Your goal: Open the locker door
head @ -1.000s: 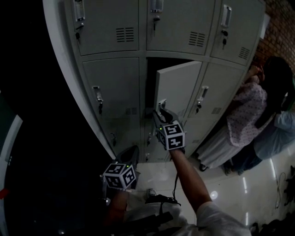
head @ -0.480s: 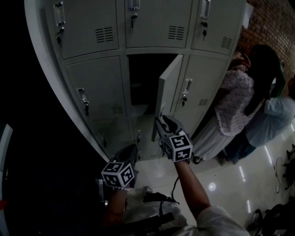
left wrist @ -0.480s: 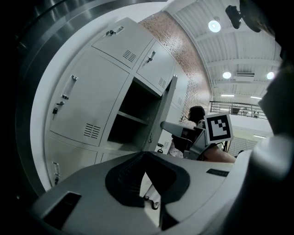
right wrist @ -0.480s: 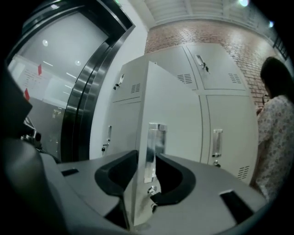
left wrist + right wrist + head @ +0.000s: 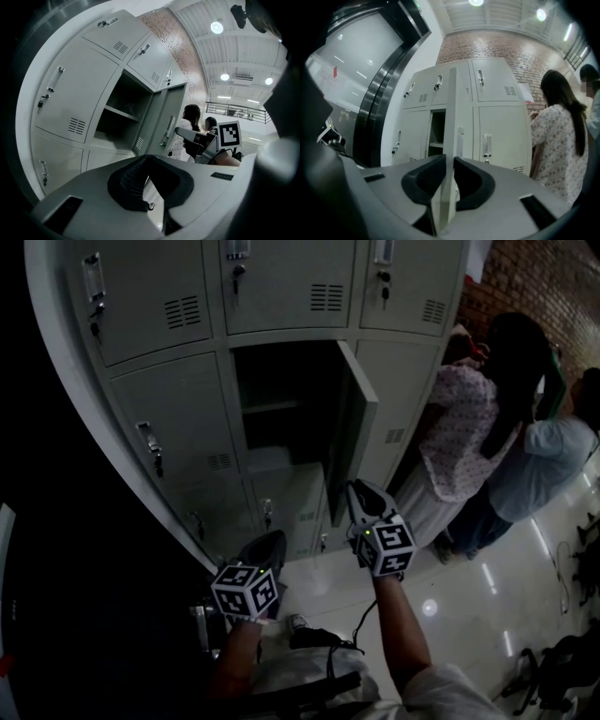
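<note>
Lockers [image 5: 159,306] filling the view, people [image 5: 459,427] standing at 3 o'clock. Door [image 5: 354,427] is swinging out: edge-on now, half-open a second ago. Right tongs [image 5: 361,491] have just been closing, clamping its edge at 6 o'clock. Left tongs [image 5: 270,545] are hanging clenched, empty. Task is nearing done.

The locker door [image 5: 356,427] stands swung out, almost edge-on, in the middle of the frame, and it closes the way in from the right. Left of it the compartment [image 5: 281,376] is open to the front, and a shelf [image 5: 270,407] divides it. Two people [image 5: 461,427] stand close against the lockers at the right. Below them the floor [image 5: 469,587] gives open room.
</note>
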A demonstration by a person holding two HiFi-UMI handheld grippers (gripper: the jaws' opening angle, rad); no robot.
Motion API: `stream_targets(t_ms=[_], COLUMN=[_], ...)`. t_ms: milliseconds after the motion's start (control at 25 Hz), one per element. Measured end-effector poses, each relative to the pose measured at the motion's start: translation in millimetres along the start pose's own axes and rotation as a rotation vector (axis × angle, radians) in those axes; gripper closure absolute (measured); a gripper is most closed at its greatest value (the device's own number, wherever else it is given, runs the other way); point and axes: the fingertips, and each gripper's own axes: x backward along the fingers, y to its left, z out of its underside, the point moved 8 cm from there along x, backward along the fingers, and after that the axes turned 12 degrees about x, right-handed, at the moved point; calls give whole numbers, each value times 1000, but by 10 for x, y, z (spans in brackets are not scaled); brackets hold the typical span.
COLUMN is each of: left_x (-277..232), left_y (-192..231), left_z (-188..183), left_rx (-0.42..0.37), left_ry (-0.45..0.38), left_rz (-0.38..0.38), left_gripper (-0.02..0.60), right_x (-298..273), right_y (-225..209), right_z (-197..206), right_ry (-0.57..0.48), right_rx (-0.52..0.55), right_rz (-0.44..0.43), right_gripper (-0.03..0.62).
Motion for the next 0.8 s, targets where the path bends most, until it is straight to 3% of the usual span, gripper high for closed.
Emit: stream_targets(t_ms=[360,520,800], left_x=[-155,-219,-266], left_y=[-91,-99,-50], left_z=[-5,-14,-75], left_rx=[-19,-28,-29], left_ry=[14,22,13], left_rz=[18,20,2], left_gripper=[588,588,588], right_x=[241,242,208], right_y=[-687,-1062,-1312], right_z=[263,406,482], right_ry=[-20,-28,-43], right_rx=[-161,-226,-226], right_rz=[142,217,220], right_gripper=[531,578,583])
